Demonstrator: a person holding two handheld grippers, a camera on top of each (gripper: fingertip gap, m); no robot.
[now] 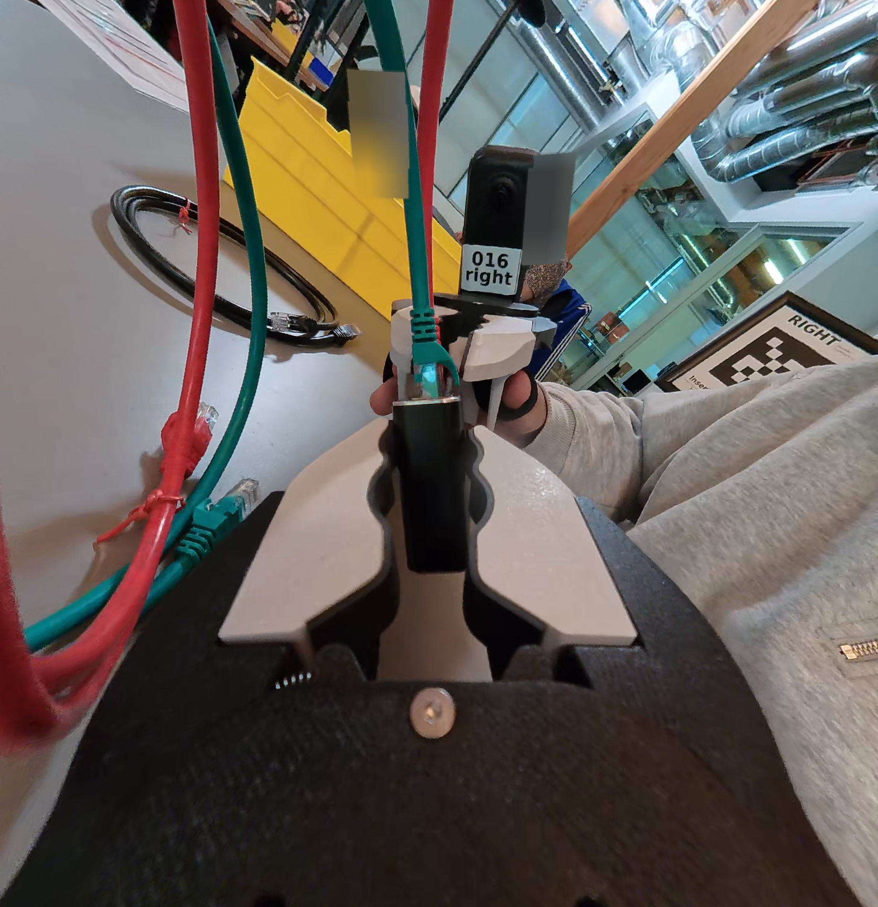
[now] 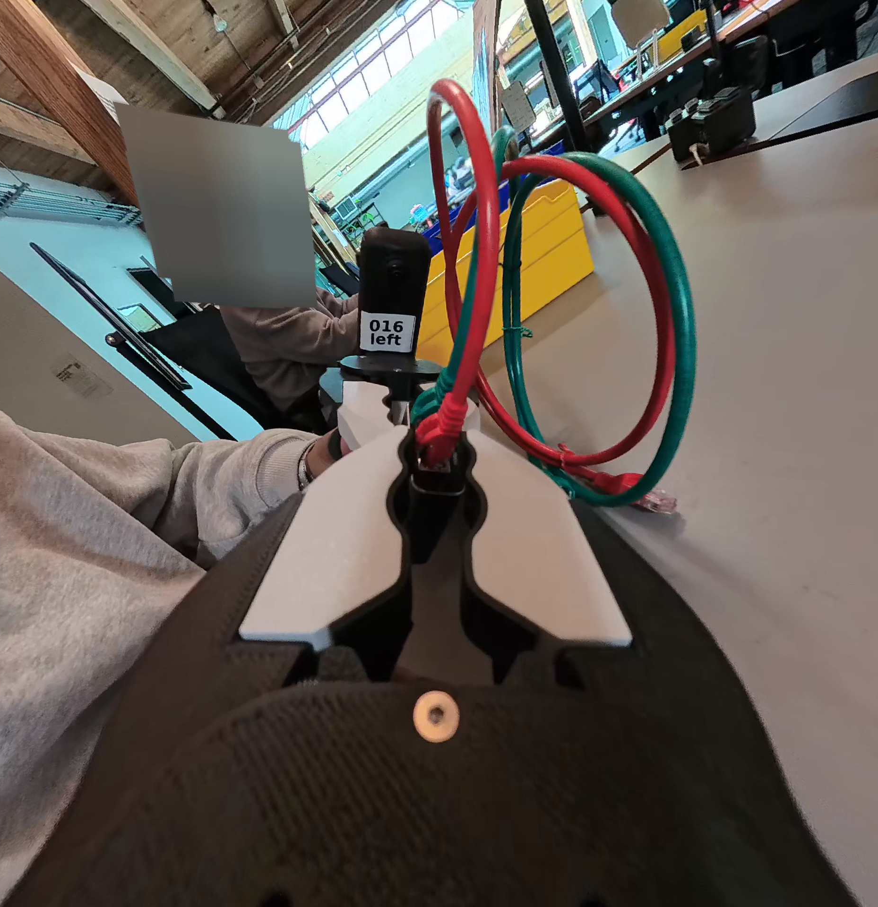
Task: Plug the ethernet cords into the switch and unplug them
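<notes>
Both grippers meet nose to nose over the pale table point(image 2: 771, 343), w/ the small black switch point(image 1: 429, 486) caught between them. Left gripper point(image 1: 429, 441) is clamped on the switch body, fingers tight on both sides. Right gripper point(image 2: 434, 461) is pinched in at the far end of the switch, right where the plugs sit; whether it grips the switch or a plug, can't tell. Green cord point(image 1: 417, 235) is plugged into the switch's top face, red cord point(image 2: 469, 275) plugged in beside it. Both cords loop up and back down to the table, free ends lying loose there. Coiled black cable point(image 1: 216, 275) lies apart, near a yellow bin point(image 1: 309, 176).
</notes>
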